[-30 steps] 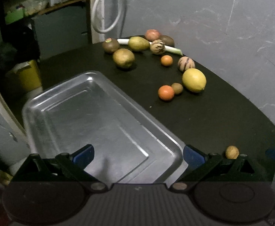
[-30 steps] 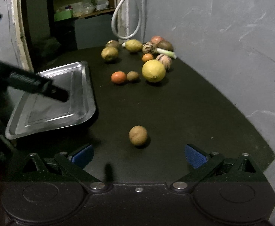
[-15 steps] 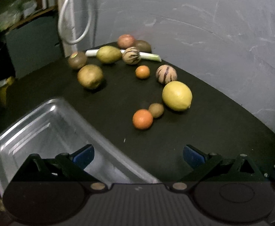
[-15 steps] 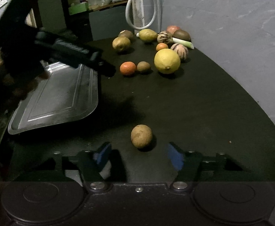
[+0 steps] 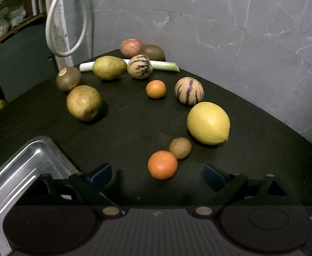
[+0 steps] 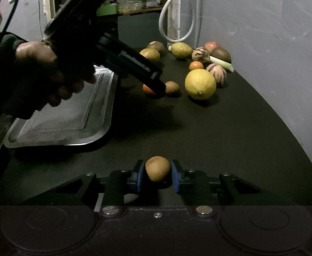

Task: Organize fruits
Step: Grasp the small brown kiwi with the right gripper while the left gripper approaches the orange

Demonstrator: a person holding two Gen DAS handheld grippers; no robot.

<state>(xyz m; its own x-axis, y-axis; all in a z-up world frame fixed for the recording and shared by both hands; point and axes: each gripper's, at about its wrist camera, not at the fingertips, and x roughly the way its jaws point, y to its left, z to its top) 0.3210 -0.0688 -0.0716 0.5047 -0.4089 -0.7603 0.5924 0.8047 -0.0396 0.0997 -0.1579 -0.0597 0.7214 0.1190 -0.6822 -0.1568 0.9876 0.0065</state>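
My right gripper [image 6: 157, 173] is shut on a small brown fruit [image 6: 157, 168] at the table's near side. My left gripper [image 5: 157, 173] is open, its blue pads either side of an orange [image 5: 162, 164] on the black table; it also shows from the right wrist view [image 6: 156, 83], over the orange [image 6: 147, 89]. Beside the orange lie a small brown kiwi [image 5: 180, 148] and a big yellow lemon [image 5: 208, 123]. Further back are two striped melons [image 5: 189, 91], a small orange [image 5: 155, 89], pears [image 5: 83, 102], kiwis and an apple [image 5: 131, 47]. The metal tray [image 6: 70, 115] lies to the left.
A leek stalk [image 5: 164, 65] lies among the far fruit. A grey wall [image 5: 241, 32] borders the table's right and back. A white hose [image 5: 57, 21] hangs at the far corner. Shelves stand behind on the left.
My right gripper has closed on the small brown fruit. My left gripper has moved off the tray, forward and right, up to the near orange.
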